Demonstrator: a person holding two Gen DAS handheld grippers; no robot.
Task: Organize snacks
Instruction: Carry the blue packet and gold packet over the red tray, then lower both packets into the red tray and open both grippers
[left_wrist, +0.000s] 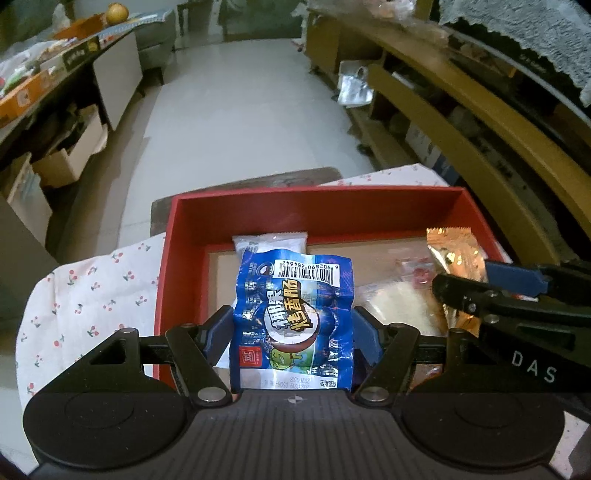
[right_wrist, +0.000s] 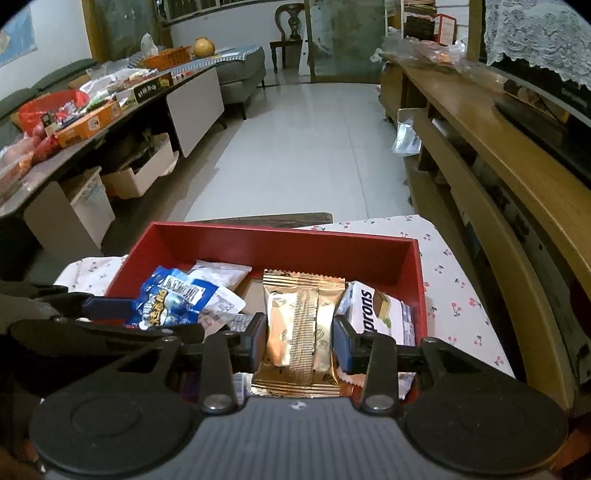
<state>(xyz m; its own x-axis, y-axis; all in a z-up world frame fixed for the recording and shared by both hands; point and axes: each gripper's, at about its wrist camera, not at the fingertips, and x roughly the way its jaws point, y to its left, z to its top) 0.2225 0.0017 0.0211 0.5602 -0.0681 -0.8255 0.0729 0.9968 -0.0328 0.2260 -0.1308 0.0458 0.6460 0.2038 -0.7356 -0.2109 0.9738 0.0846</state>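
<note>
A red box (left_wrist: 258, 206) sits on a cherry-print cloth (left_wrist: 92, 280); it also shows in the right wrist view (right_wrist: 280, 240). My left gripper (left_wrist: 293, 328) is shut on a blue snack packet (left_wrist: 291, 317) held over the box. My right gripper (right_wrist: 299, 343) is shut on a gold snack packet (right_wrist: 299, 328) over the box. The gold packet (left_wrist: 456, 254) and right gripper (left_wrist: 491, 291) show at the right of the left wrist view. The blue packet (right_wrist: 173, 299) and the left gripper's blue finger pad (right_wrist: 107, 304) show at the left of the right wrist view. A white packet (left_wrist: 271, 240) lies in the box.
A white "prons" box (right_wrist: 373, 310) and other wrapped snacks (left_wrist: 399, 302) lie in the red box. A cluttered low table (right_wrist: 92, 110) stands at the left, a wooden shelf unit (right_wrist: 480, 147) at the right, tiled floor (right_wrist: 303, 147) between.
</note>
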